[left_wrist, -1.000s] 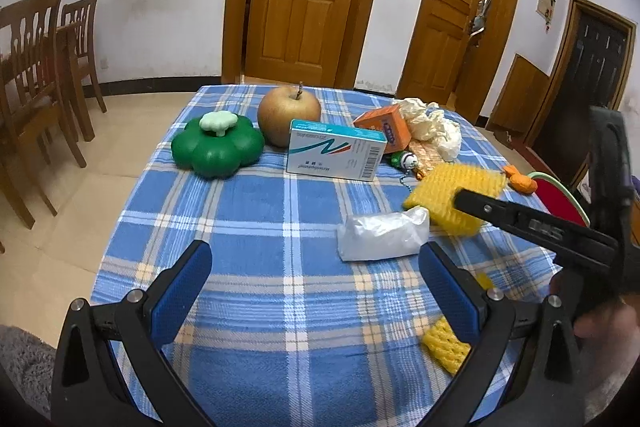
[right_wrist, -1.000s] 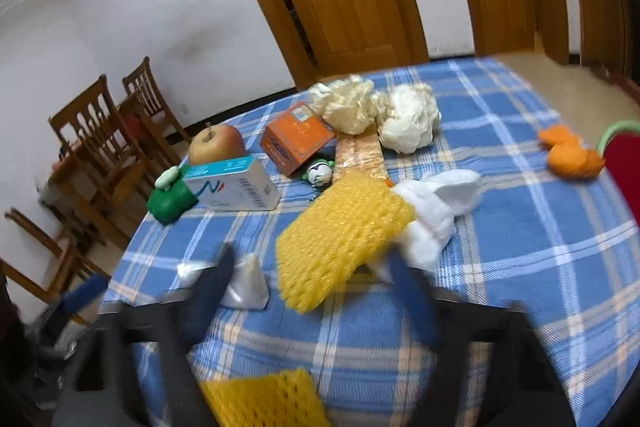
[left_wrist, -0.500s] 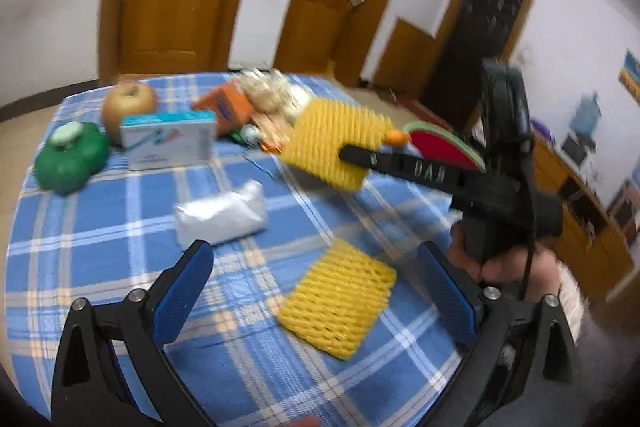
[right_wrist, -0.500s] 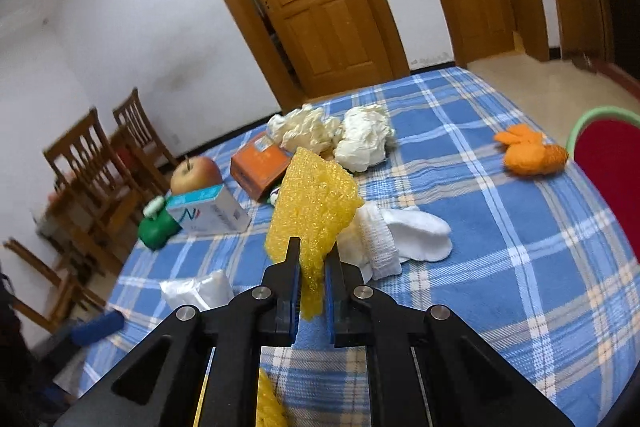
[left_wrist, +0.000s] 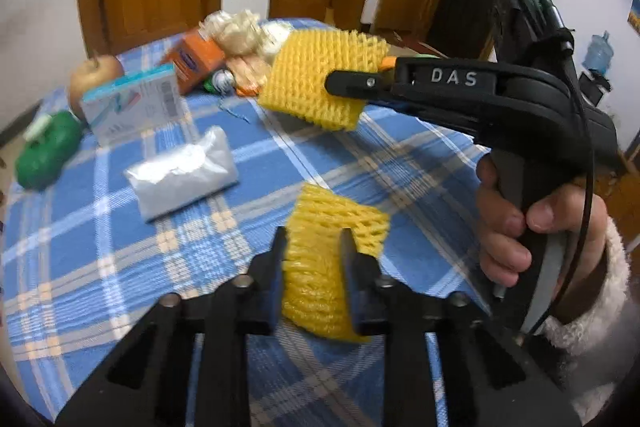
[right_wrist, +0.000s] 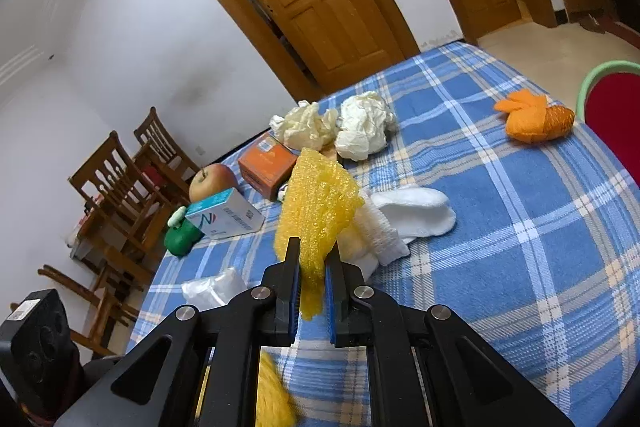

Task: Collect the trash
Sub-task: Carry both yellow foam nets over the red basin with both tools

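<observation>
Two yellow foam fruit nets are in play on the blue checked tablecloth (right_wrist: 520,247). In the left wrist view my left gripper (left_wrist: 312,247) has its jaws closing on the nearer foam net (left_wrist: 336,215), pads pressing its sides, the net's far end resting on the cloth. My right gripper (right_wrist: 312,259) is shut on the other foam net (right_wrist: 316,203), held above the table. From the left it shows as a black arm (left_wrist: 340,83) with a hand on its handle. A clear plastic bag (left_wrist: 184,175) lies to the left.
Behind lie two crumpled tissues (right_wrist: 364,127), a white sock (right_wrist: 416,213), an orange box (right_wrist: 268,163), an apple (right_wrist: 212,179), a white-teal carton (right_wrist: 224,215) and a green toy (right_wrist: 180,235). An orange knitted item (right_wrist: 536,121) and a red chair (right_wrist: 612,115) are at the right. Wooden chairs (right_wrist: 120,179) stand left.
My left gripper swung right and down onto the near foam net and closed on it. My right gripper closed on the other net and lifted it off the cloth.
</observation>
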A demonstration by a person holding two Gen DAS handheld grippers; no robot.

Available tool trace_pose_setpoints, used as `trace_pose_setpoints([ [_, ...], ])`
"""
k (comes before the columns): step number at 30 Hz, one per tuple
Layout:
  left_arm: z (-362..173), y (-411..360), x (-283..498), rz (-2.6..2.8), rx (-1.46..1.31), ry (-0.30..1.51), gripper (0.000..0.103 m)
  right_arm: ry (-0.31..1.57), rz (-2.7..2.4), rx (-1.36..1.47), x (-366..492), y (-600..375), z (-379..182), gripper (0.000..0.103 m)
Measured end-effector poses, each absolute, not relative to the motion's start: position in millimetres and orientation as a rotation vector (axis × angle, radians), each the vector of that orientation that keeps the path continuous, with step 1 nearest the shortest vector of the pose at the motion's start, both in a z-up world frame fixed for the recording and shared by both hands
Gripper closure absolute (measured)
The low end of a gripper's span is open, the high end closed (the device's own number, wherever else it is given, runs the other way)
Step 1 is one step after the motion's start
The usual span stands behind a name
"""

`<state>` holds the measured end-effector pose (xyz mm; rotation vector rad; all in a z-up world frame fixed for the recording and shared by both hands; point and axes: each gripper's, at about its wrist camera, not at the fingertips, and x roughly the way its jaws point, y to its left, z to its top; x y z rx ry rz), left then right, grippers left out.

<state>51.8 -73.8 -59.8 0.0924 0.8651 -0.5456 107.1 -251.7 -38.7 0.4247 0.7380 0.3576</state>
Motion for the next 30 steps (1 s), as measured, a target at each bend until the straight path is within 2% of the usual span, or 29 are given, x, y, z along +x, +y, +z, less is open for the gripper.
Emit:
trace_pose_setpoints([
  [8, -48.8, -63.8, 52.2, -0.521, 0.015, 0.859, 0.090, 0.720, 0.354, 0.396, 99.0, -248.7, -35.1, 0.093],
  [16, -29.0, -61.5, 50.1, -0.518, -0.031, 0.835, 0.090, 0.625, 0.347, 0.259, 77.7, -237.0, -8.8, 0.093],
  [30, -8.0, -120.5, 70.6, -0.538, 0.015, 0.762, 0.090, 0.505, 0.257, 0.330, 68.7, -314.4, 14.6, 0.093],
])
